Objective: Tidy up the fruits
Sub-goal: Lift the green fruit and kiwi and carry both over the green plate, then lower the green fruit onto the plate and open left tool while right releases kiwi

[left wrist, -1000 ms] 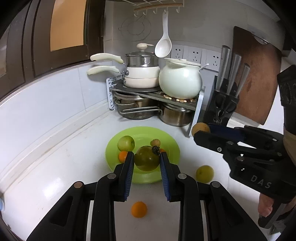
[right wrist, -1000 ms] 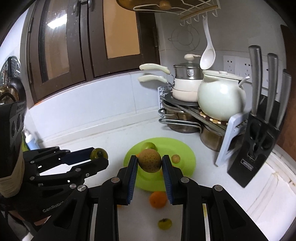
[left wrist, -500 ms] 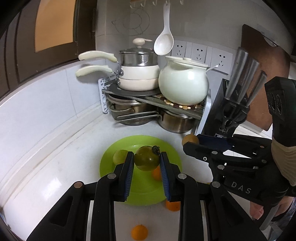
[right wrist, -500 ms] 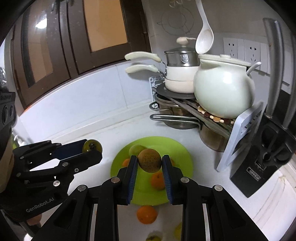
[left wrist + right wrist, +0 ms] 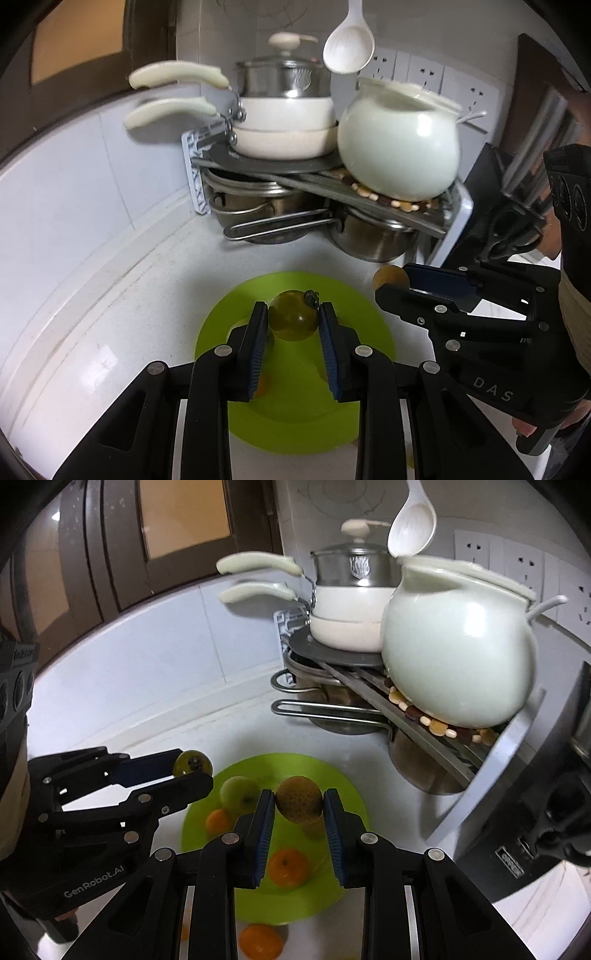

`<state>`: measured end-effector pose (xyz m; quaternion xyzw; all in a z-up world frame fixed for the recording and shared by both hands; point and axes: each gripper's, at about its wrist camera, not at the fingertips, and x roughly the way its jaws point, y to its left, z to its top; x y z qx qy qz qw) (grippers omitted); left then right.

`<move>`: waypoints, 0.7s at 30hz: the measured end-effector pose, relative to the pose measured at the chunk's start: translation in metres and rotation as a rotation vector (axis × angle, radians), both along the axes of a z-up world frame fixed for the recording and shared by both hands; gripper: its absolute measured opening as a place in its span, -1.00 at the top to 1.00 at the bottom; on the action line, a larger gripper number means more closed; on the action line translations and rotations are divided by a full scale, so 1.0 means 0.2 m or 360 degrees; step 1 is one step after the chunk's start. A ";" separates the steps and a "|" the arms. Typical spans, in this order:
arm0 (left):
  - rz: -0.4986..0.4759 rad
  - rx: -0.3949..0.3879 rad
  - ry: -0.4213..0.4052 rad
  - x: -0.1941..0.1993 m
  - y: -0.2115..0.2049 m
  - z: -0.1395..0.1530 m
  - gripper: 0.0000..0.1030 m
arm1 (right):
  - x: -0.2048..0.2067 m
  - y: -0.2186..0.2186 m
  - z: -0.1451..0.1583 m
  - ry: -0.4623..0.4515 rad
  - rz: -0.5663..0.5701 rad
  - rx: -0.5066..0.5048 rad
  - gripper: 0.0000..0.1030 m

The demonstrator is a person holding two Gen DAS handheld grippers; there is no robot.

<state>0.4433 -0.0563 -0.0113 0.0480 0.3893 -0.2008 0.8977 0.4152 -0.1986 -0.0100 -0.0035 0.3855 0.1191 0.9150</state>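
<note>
My left gripper point(image 5: 291, 321) is shut on a dark green round fruit point(image 5: 293, 318) and holds it above the lime green plate point(image 5: 221, 325). My right gripper point(image 5: 300, 806) is shut on a brown speckled fruit point(image 5: 298, 803), also above the plate point(image 5: 347, 797). The right wrist view shows a green apple point(image 5: 238, 794) and two oranges point(image 5: 218, 821) point(image 5: 288, 866) on the plate, and one orange point(image 5: 260, 941) on the counter in front of it. Each gripper shows in the other's view, the right one point(image 5: 391, 280) and the left one point(image 5: 192, 766).
A corner rack point(image 5: 369, 206) holds white pans point(image 5: 284, 122), a round white pot point(image 5: 399, 147) and steel pots beneath. A knife block point(image 5: 517, 206) stands at the right. A white ladle point(image 5: 347, 40) hangs above. White tiled walls enclose the counter corner.
Both grippers have moved forward toward the corner with their fruits held; the plate now lies directly beneath them and the rack looms closer.
</note>
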 end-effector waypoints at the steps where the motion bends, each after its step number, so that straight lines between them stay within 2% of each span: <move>1: -0.0001 0.0004 0.0009 0.02 0.00 -0.01 0.45 | 0.02 0.01 -0.02 0.0017 0.0003 -0.0007 0.45; 8: -0.0023 0.0062 0.0073 0.18 -0.04 -0.14 0.45 | 0.18 0.03 -0.15 0.0149 0.0018 -0.0039 0.45; 21: -0.0063 0.0114 0.0192 0.37 -0.08 -0.31 0.45 | 0.32 0.05 -0.31 0.0249 0.0058 -0.0109 0.45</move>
